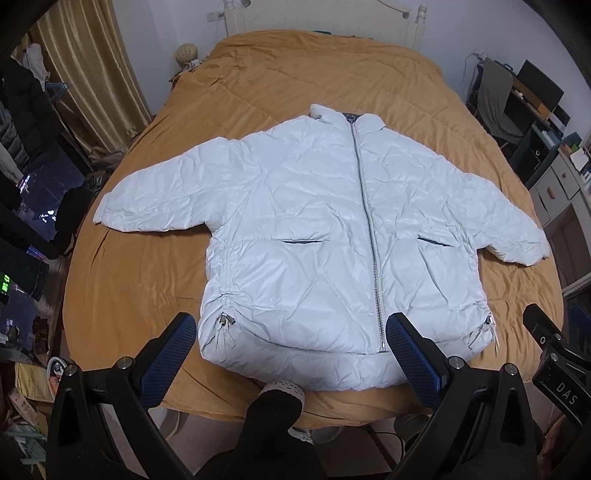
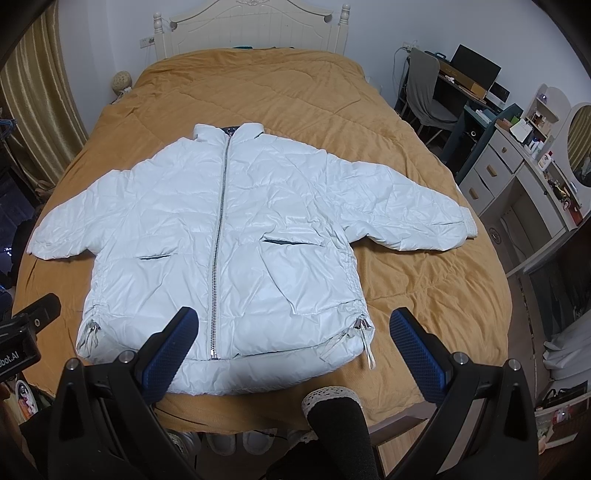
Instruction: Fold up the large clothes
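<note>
White quilted puffer jacket (image 1: pixel 325 229) lies flat, front up, zipped, sleeves spread, on the mustard-yellow bedspread (image 1: pixel 258 85); collar toward the cream wooden headboard (image 2: pixel 251 33), hem toward me.

My left gripper (image 1: pixel 291 345) hangs above the hem, jaws wide apart, holding nothing; blue textured pads (image 1: pixel 168 354) bracket the left half of the hem, from the left hem toggle to the zipper's end. My right gripper (image 2: pixel 293 345) likewise: jaws apart, empty, over the hem's right half.

Left view only: a dark window with city lights (image 1: pixel 40 199) and hanging dark clothes at the left edge; the right gripper's black body at lower right. Right view only: a white dresser with an oval mirror (image 2: pixel 524 173) and the full headboard.

Both views: a black sock with lace trim (image 1: pixel 275 406) at the bed's near edge, probably my foot.
</note>
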A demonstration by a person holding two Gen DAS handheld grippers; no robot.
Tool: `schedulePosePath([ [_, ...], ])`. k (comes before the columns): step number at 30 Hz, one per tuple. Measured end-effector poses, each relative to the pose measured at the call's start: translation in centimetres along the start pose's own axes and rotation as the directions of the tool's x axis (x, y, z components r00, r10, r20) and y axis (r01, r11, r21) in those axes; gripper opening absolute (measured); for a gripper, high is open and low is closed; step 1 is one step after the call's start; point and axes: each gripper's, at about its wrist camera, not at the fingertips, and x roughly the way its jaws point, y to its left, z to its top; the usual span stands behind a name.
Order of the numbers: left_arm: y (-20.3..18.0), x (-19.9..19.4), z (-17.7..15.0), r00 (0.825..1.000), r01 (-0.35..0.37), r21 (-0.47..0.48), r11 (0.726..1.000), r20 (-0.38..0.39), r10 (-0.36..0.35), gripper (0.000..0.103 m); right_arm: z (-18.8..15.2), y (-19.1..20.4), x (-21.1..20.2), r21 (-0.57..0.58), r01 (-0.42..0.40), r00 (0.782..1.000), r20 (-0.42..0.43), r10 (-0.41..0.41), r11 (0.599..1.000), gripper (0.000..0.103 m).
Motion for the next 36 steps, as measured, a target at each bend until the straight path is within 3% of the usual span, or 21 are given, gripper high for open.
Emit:
schedulePosePath([
  [36, 0.1, 0.2, -0.1, 1.000, 0.001, -0.007, 1.000, -0.010, -0.001, 0.103, -0.1, -0.4, 0.1, 0.001, 0.001, 1.000, -0.003, -0.001, 1.000, 0.103],
])
